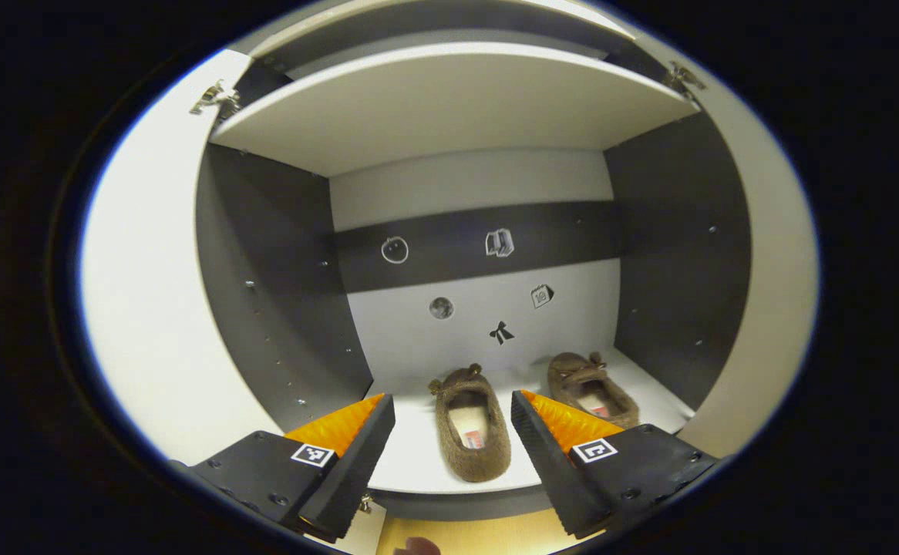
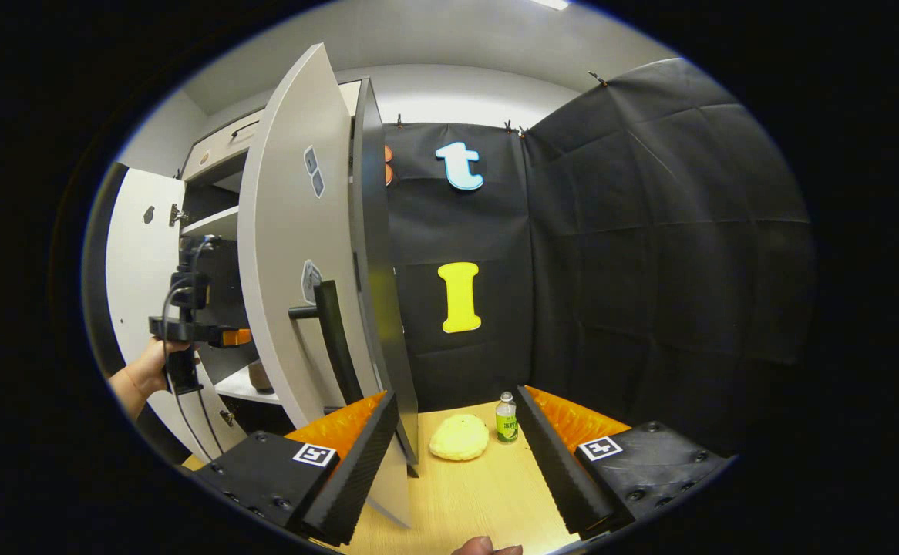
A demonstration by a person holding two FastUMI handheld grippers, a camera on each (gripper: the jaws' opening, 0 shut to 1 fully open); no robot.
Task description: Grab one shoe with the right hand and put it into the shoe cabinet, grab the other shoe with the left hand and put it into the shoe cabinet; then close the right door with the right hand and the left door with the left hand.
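Now both shoes, one (image 1: 471, 433) and the other (image 1: 592, 388), sit side by side on the bottom shelf (image 1: 419, 455) inside the cabinet (image 1: 280, 308). The left gripper (image 1: 453, 420) is in front of that shelf, its fingers apart and holding nothing. The right gripper (image 2: 457, 432) has its fingers apart too, just beside the open right door (image 2: 287, 231), above the tabletop (image 2: 465, 493) with a bottle (image 2: 506, 418) and a yellow lump (image 2: 458, 438).
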